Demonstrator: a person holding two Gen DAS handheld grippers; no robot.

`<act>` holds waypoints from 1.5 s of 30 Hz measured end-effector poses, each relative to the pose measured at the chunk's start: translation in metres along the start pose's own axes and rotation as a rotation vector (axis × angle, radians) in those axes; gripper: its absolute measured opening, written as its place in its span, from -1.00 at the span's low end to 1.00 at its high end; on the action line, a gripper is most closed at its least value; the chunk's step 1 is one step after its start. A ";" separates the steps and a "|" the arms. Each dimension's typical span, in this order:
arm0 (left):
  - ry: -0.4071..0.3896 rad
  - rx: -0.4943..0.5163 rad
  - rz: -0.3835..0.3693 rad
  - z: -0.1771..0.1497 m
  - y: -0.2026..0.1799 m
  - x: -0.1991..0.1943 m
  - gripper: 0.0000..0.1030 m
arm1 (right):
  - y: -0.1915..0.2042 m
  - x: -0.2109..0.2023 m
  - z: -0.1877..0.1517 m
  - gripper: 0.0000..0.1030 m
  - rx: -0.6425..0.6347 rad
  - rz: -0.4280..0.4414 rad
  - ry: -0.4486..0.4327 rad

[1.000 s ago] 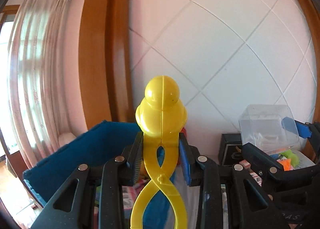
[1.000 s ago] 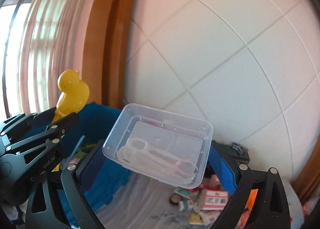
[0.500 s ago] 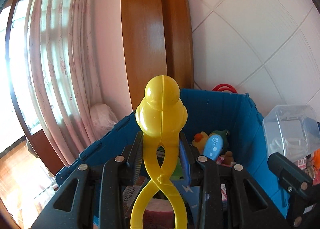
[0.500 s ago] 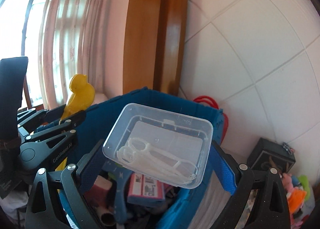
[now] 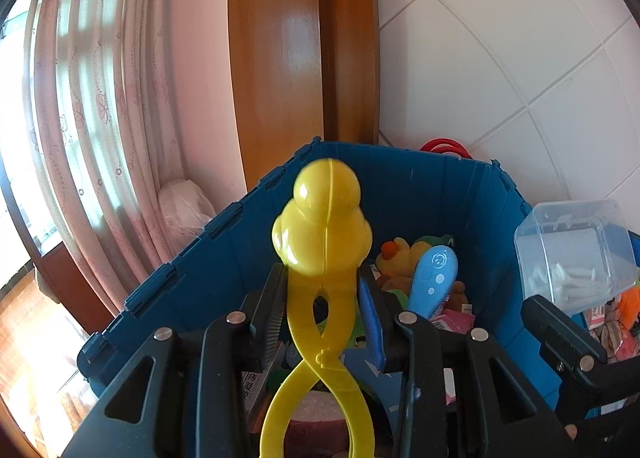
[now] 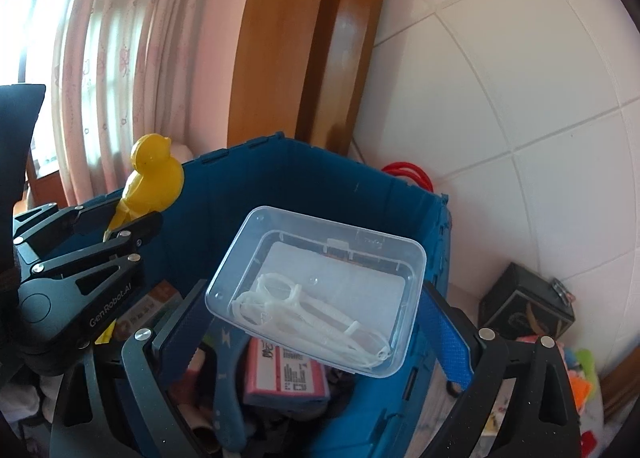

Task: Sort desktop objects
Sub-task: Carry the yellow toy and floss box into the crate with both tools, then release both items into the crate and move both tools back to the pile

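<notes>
A yellow duck-shaped snowball clip point(image 5: 322, 230) stands head up between my left gripper's point(image 5: 322, 298) fingers, above the open blue storage bin point(image 5: 400, 151). The left jaws are opening; small gaps show beside the clip's neck, and the clip is blurred and leans left. My right gripper point(image 6: 316, 318) is shut on a clear plastic box point(image 6: 320, 290) with white plastic pieces inside, held over the same bin point(image 6: 280, 145). The right wrist view shows the left gripper point(image 6: 120, 225) and the clip point(image 6: 154, 177) at the bin's left wall.
The bin holds a plush duck point(image 5: 396, 254), a blue toy point(image 5: 434, 278) and a pink carton point(image 6: 284, 374). Behind it are a wooden frame, a curtain and a tiled wall. A black box point(image 6: 528, 306) and colourful small items point(image 6: 580, 378) lie right of the bin.
Both grippers swung left from the cluttered table to over the blue bin and tipped downward. The left jaws have widened and the yellow clip has sagged and tilted between them.
</notes>
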State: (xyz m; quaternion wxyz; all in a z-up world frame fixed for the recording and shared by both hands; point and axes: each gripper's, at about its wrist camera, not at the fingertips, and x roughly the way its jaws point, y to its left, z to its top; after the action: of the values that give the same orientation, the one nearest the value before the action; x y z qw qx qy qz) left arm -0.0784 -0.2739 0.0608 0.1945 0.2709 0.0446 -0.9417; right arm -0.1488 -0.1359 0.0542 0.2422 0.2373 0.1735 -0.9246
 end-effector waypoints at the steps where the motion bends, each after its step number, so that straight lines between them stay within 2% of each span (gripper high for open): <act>1: 0.001 -0.004 0.001 -0.001 0.002 0.001 -0.21 | 0.001 0.001 0.002 0.90 -0.008 -0.005 0.003; 7: 0.037 -0.039 0.003 -0.009 0.015 0.002 0.07 | 0.012 0.006 0.007 0.91 -0.080 -0.007 0.025; 11: 0.050 -0.039 0.016 -0.017 0.019 0.000 0.08 | 0.020 0.012 0.007 0.91 -0.111 0.000 0.057; 15: 0.058 -0.045 0.020 -0.022 0.020 -0.001 0.08 | 0.026 0.012 0.005 0.99 -0.142 -0.037 0.055; 22: 0.060 -0.035 0.014 -0.030 0.018 -0.005 0.08 | 0.028 0.000 -0.003 1.00 -0.178 -0.054 0.036; 29: 0.048 -0.033 -0.007 -0.046 0.012 -0.021 0.09 | 0.012 -0.025 -0.025 1.00 -0.135 -0.020 0.028; 33: 0.024 -0.025 -0.012 -0.058 0.003 -0.039 0.26 | 0.002 -0.045 -0.042 1.00 -0.101 0.006 0.011; 45: -0.056 -0.002 -0.042 -0.089 -0.037 -0.087 0.37 | -0.038 -0.091 -0.092 1.00 0.046 0.027 -0.016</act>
State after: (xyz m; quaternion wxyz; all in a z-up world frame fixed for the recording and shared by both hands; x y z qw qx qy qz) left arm 0.0188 -0.1928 0.0306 0.1762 0.2434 0.0458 -0.9527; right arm -0.0661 -0.0308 0.0338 0.2502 0.2377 0.1468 -0.9270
